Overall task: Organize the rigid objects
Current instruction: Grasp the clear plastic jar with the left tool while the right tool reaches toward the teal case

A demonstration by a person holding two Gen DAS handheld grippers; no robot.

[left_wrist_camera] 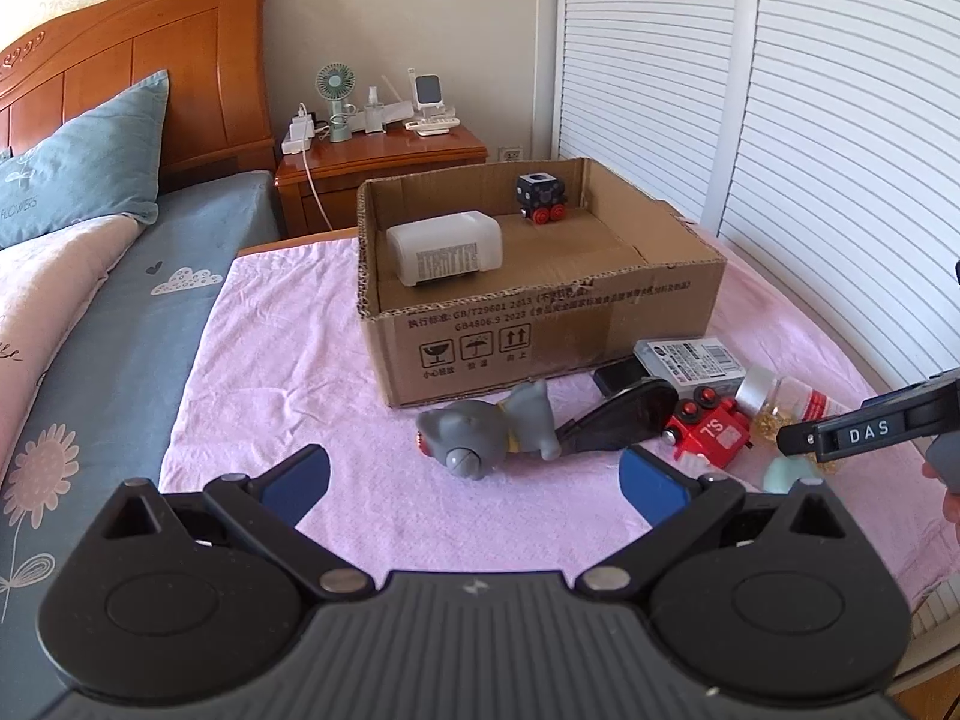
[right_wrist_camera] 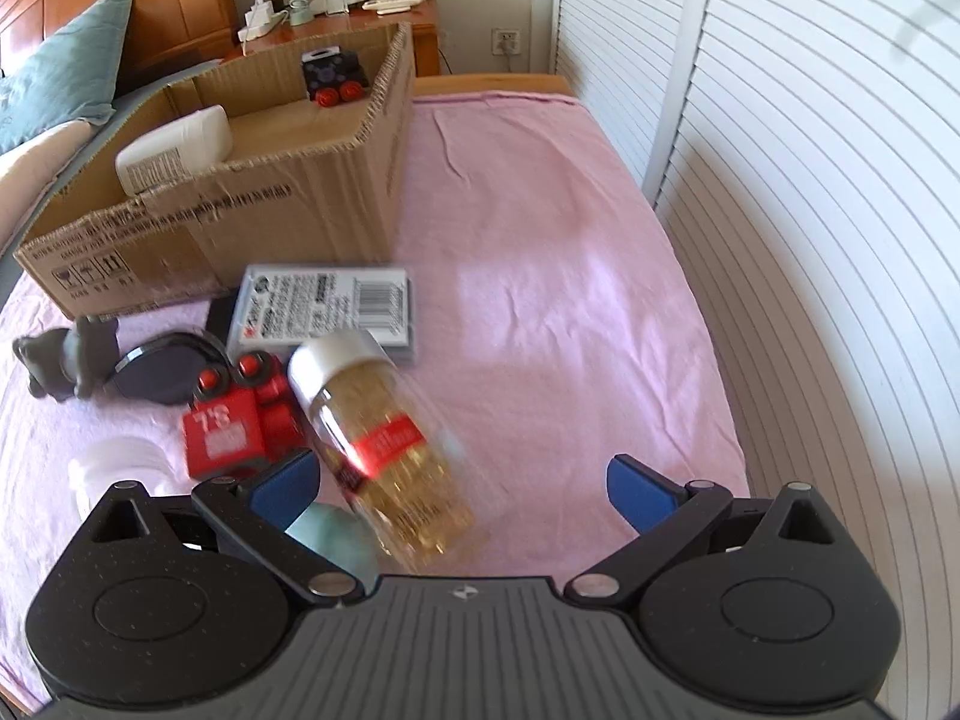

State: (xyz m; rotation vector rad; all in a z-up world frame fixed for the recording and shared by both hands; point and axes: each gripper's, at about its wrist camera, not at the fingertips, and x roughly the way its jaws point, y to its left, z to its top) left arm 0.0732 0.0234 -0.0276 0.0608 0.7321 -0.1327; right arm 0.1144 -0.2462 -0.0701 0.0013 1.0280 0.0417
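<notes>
right gripper wide over the jar, left gripper wide and waiting

the right gripper [right_wrist_camera: 462,483] hangs low over the pink cloth [right_wrist_camera: 540,240] with its jaws spread wide and nothing held; the clear jar [right_wrist_camera: 378,444] of golden bits lies on its side partly between the blue pads. the left gripper [left_wrist_camera: 474,474] is wide and empty too, facing the grey toy figure [left_wrist_camera: 480,432].

the loose things lie in a cluster just outside the near right corner of the cardboard box [left_wrist_camera: 540,336]: the grey figure, a black oval piece [left_wrist_camera: 624,414], the red toy vehicle [right_wrist_camera: 234,420], a flat labelled pack [right_wrist_camera: 336,306] and the jar. inside the box sit a white container [left_wrist_camera: 444,255] by its left wall and a black wheeled block [left_wrist_camera: 540,198] near its far right corner.

my guess is the jar goes next. it is round and smooth, so a closing jaw could roll it or squeeze it out sideways. the left pad is close to the red vehicle and a pale green thing [right_wrist_camera: 336,534], and could snag either.

readable writing: "das" on the right gripper as seen from the left wrist, "gb/t29601" and "gb4806.9 2023" on the box front, "7's" or similar on the red toy. the pack's print is too blurred.
</notes>
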